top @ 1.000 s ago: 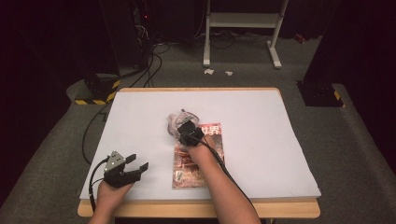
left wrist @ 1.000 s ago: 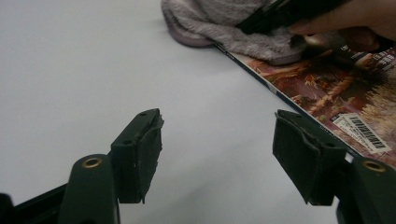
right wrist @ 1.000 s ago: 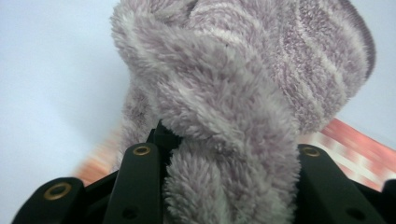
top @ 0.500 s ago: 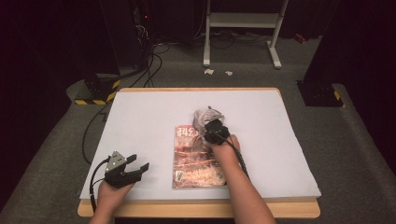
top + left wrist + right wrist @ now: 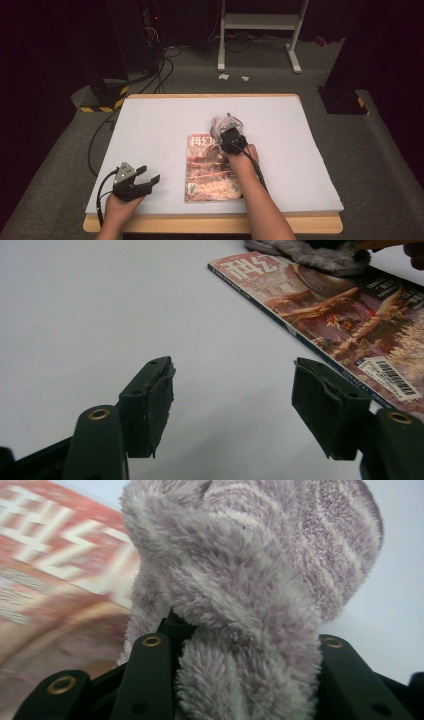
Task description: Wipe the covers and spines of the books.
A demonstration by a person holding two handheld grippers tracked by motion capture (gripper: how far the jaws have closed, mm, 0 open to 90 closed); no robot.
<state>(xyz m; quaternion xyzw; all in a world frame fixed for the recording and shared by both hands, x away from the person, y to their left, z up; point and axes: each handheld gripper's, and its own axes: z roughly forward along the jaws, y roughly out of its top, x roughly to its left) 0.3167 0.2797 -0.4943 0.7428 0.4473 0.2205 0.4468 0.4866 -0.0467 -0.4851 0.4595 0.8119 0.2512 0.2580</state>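
Magazine [image 5: 350, 320] cover: large white Chinese title characters along its far edge, first reads "科", rest partly covered by grey fuzzy cloth [image 5: 250, 595]. White barcode label [image 5: 387, 372] at near corner, digits too small to read.

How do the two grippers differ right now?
The left gripper has its jaws spread with nothing between them; the right gripper is clamped on a fuzzy grey cloth. The left sits beside the magazine, the right over its top right corner. Both have black jaws.

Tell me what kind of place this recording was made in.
Probably a lab or studio recording setup: a white-topped wooden table stands on grey carpet, with black cables and a white metal stand behind, against dark surroundings.
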